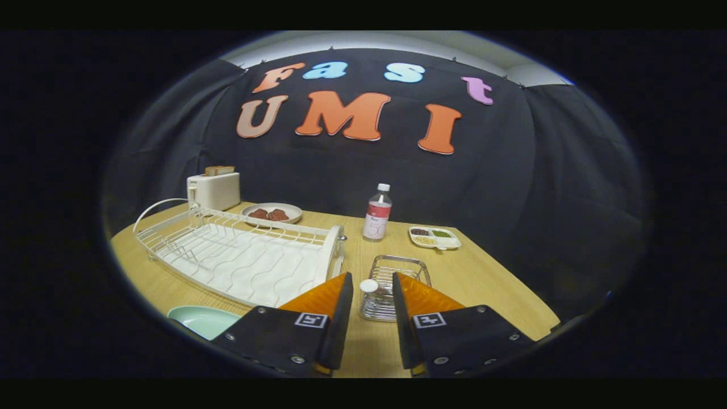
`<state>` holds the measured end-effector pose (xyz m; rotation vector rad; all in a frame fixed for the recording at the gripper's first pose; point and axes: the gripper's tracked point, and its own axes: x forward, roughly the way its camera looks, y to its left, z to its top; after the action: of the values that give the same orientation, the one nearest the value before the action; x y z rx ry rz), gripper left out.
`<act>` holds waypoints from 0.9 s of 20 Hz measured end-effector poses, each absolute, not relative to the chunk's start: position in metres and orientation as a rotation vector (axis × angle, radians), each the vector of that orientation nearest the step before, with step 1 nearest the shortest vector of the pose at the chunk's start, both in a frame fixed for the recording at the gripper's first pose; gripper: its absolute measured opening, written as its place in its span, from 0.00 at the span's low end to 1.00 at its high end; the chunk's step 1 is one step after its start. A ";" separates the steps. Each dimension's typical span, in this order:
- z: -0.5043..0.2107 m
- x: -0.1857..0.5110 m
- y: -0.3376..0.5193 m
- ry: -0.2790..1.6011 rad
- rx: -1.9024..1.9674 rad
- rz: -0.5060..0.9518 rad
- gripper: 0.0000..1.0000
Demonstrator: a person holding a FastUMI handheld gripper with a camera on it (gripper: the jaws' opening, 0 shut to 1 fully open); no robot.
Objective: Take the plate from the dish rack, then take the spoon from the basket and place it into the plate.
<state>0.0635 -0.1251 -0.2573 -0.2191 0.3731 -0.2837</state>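
My gripper [370, 298] is open, its fingers spread with a gap between them and nothing held. Just ahead of the fingertips stands a small wire basket [397, 284] on the wooden table. The white spoon [370, 286] sits in it, its rounded end showing between my fingers. A pale green plate [201, 320] lies flat on the table beside my left finger, in front of the white dish rack [238, 255]. The rack's slots hold nothing.
Beyond the rack stand a white toaster [214, 190] with bread in it and a plate of brown food [271, 214]. A clear bottle [377, 213] and a divided white tray [434, 237] sit behind the basket. The table's right edge [528, 295] runs close by.
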 end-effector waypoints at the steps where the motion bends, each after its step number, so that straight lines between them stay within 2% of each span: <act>1: -0.262 0.064 -0.128 0.377 -0.199 -0.294 0.36; 4: -0.268 0.063 -0.139 0.370 -0.155 -0.331 0.23; 7: -0.265 0.063 -0.148 0.342 -0.136 -0.357 0.17; 13: -0.246 0.061 -0.146 0.325 -0.112 -0.327 0.09; 18: -0.189 0.046 -0.135 0.242 -0.137 -0.319 0.09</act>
<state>0.0462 -0.1354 -0.1892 -0.1371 0.2416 -0.3194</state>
